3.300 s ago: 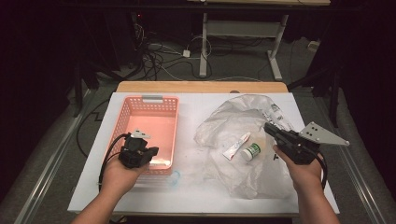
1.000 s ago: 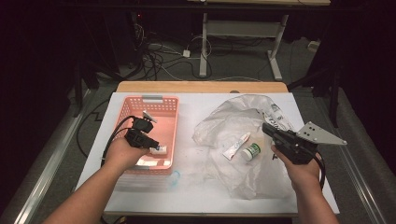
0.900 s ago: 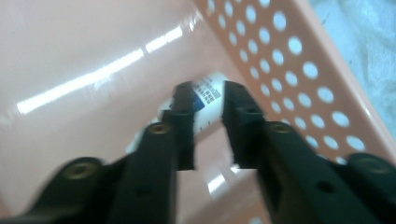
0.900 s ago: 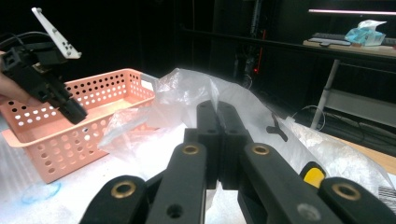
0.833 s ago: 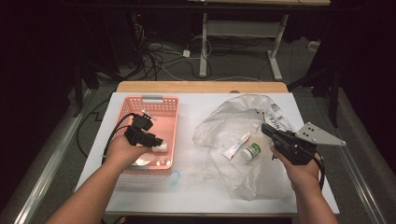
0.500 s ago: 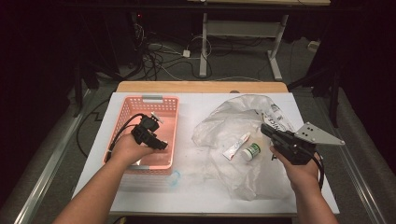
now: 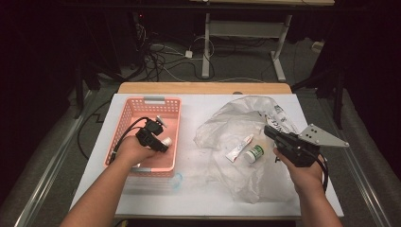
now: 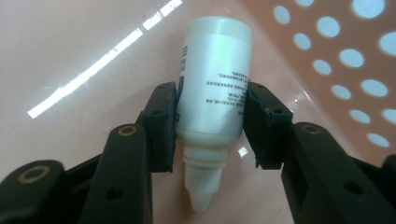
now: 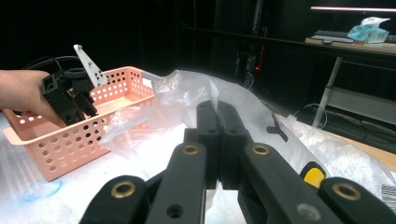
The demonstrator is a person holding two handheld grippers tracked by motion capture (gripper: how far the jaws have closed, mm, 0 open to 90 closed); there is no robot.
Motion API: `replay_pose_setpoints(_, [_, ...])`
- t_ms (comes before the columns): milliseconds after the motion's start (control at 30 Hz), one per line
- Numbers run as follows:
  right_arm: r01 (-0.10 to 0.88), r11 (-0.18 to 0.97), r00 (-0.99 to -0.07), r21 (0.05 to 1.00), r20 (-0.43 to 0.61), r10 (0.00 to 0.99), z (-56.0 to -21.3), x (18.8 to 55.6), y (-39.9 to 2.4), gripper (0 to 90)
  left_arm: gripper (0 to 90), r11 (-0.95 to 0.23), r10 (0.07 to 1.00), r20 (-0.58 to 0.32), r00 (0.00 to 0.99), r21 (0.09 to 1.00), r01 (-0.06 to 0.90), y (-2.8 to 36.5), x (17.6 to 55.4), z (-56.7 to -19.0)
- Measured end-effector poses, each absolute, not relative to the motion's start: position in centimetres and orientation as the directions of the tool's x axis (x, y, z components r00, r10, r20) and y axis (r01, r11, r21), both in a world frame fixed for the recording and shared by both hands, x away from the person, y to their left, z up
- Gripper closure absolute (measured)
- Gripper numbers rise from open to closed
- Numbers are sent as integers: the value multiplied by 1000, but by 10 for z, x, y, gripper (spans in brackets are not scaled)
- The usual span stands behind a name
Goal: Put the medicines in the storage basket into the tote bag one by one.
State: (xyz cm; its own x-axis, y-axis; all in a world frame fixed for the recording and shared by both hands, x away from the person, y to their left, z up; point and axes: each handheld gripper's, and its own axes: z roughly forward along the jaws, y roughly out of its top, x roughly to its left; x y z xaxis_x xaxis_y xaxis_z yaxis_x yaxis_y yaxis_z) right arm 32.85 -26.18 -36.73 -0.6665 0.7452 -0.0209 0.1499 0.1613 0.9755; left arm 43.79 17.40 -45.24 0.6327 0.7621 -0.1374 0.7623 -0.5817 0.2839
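1. Left tool (image 7: pixel 158 142) pinches a small white dropper bottle (image 8: pixel 212 100) by its body, low inside the pink basket (image 7: pixel 124 127); both pads touch the bottle's sides.
2. In the left gripper view the bottle's long axis runs 12 to 6 o'clock: nozzle tip at 6, toward the camera, flat base at 12.
3. Basket floor sits just behind the bottle; the perforated wall is near, at 2 o'clock in that view.
4. Right tool (image 9: pixel 217 140) is pressed together on nothing, held over the crumpled clear plastic bag (image 7: pixel 236 123).
5. On the bag, at 9 o'clock from the right tool in the high view: a green-capped jar (image 7: pixel 255 153) and a white tube (image 7: pixel 239 147) beside it.
6. Bare white worktop (image 7: pixel 189 189) lies between basket and bag, and along the near edge.
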Motion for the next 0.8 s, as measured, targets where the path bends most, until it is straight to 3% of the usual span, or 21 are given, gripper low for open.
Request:
replay_pose_setpoints(367, [153,156,-666,976,-15,746,-368,329,-262,900,576,-500,799,-192,569,311,808,180,436,-438])
replay_pose_setpoints(800, [154,158,-666,975,-16,746,-367,328,-260,900,577,-458,779,-166,604,507,730,173,399,-408])
